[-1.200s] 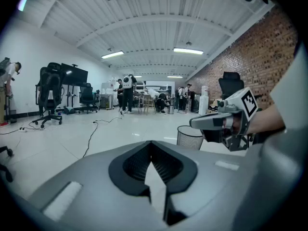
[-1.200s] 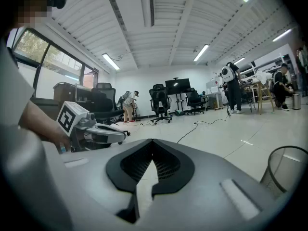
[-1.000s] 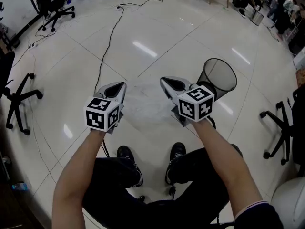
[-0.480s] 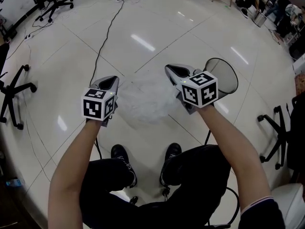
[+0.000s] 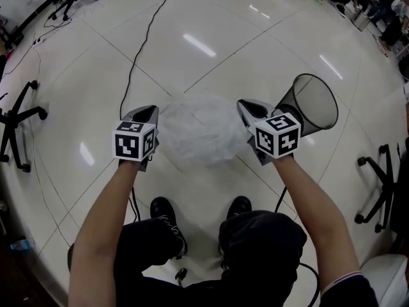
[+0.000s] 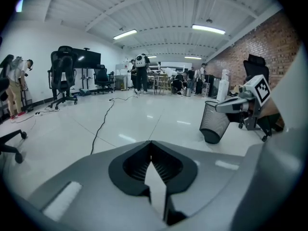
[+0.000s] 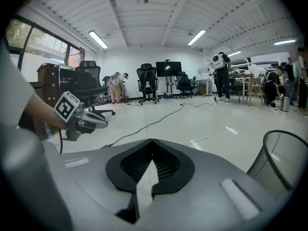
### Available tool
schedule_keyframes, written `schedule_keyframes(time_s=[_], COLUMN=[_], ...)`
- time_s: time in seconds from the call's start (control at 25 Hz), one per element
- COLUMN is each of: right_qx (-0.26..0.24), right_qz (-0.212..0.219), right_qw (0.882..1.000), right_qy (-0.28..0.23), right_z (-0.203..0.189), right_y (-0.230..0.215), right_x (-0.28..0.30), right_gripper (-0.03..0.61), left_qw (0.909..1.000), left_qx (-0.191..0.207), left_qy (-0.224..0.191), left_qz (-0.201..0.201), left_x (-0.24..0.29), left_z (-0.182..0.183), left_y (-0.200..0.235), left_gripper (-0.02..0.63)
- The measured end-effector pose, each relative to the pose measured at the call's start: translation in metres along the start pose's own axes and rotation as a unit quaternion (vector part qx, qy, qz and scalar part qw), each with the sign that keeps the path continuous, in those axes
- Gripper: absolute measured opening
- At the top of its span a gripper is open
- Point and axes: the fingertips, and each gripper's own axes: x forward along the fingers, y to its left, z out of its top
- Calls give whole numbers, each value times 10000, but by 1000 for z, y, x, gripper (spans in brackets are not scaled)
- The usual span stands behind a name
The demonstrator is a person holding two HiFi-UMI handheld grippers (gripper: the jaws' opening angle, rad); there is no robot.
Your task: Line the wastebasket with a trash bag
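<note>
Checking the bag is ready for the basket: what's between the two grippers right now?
The translucent trash bag hangs spread out between the left gripper and the right gripper, as seen in the head view.

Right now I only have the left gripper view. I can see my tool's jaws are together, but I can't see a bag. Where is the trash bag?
Observer: The head view shows the trash bag puffed out above the floor. It spans from the left tool to the right tool, one at each edge.
Operator: Is the right tool closed as well?
Observer: Yes, the right gripper view shows its jaws together.
Operator: Is anything inside the wastebasket yet?
Observer: No. The head view looks into its open mouth and shows bare mesh with no liner.
</note>
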Motion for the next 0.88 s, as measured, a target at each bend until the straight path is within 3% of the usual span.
schedule_keyframes(time_s=[0.28, 0.56, 0.88], right_qx=[99, 119, 264], right_qz=[-8, 49, 274], right_qw=[9996, 9991, 9984], right_qy=[268, 414, 429], right_z=[-44, -71, -79], right_y=[-6, -1, 12], right_x=[24, 42, 57], right_gripper=[2, 2, 2], left_qw=[9992, 9951, 9912], left_qx=[-201, -535, -788], left_qy=[331, 704, 975], left_qz=[102, 433, 422], left_x=[32, 60, 102], left_z=[-45, -85, -104], left_y=[17, 57, 87], left_gripper=[23, 137, 222])
